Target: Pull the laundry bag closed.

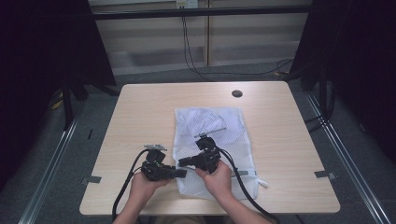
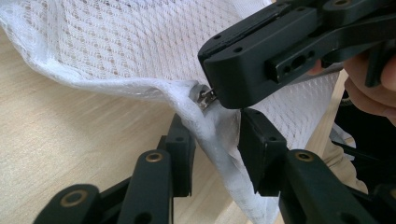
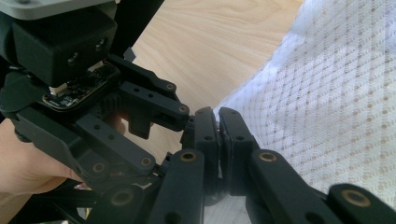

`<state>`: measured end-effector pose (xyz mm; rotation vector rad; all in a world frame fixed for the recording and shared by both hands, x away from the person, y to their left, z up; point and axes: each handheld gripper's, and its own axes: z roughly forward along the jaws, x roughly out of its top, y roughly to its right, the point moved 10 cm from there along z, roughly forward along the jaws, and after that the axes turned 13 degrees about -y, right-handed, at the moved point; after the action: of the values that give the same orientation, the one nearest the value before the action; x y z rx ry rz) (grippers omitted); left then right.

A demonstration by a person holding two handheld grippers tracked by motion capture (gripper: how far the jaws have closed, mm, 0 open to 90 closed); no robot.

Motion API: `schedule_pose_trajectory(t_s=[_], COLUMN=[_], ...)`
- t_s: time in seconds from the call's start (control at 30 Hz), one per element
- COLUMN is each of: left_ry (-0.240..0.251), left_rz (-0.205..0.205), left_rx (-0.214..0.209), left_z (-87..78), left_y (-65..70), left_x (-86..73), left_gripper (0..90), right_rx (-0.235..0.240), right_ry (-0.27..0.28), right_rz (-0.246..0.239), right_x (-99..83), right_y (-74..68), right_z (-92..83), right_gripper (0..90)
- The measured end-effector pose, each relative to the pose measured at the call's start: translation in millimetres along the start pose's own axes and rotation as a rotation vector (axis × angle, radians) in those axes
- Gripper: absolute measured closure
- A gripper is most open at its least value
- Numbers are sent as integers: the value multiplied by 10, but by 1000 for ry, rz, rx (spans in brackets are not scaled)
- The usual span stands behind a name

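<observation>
A white mesh bag [image 1: 210,126] lies flat on the middle of the table. At its front left corner both grippers meet. My right gripper [image 3: 218,119] is shut on the small metal zipper pull [image 2: 205,98] at the bag's edge; in the left gripper view its black jaws come in from the upper right. My left gripper [image 2: 217,154] straddles the bunched edge of the bag [image 2: 212,135] just below the pull. The fabric hangs between its two jaws, with a gap showing on each side. In the high view the left gripper [image 1: 180,173] sits just left of the right gripper [image 1: 183,161].
The light wooden table [image 1: 140,107] has a small round black cap [image 1: 236,93] near its far edge. Black cables trail from both grippers over the front edge. Dark curtains and metal frame rails flank the table.
</observation>
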<state>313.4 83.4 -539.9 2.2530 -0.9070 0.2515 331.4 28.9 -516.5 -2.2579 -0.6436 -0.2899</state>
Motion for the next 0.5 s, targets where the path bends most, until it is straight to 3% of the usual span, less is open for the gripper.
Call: schedule_pose_trajectory(t_s=[0.33, 0.5], left_ry=[-2, 6], left_rz=[-16, -22], left_rx=[8, -13], left_z=[29, 32], left_y=[-7, -10], left_x=[2, 3], left_gripper=[735, 780], right_rx=[10, 11], right_ry=[0, 0], right_rz=[-5, -4], right_x=[1, 2], right_y=[-15, -14], right_z=[-1, -6], right_gripper=[869, 869])
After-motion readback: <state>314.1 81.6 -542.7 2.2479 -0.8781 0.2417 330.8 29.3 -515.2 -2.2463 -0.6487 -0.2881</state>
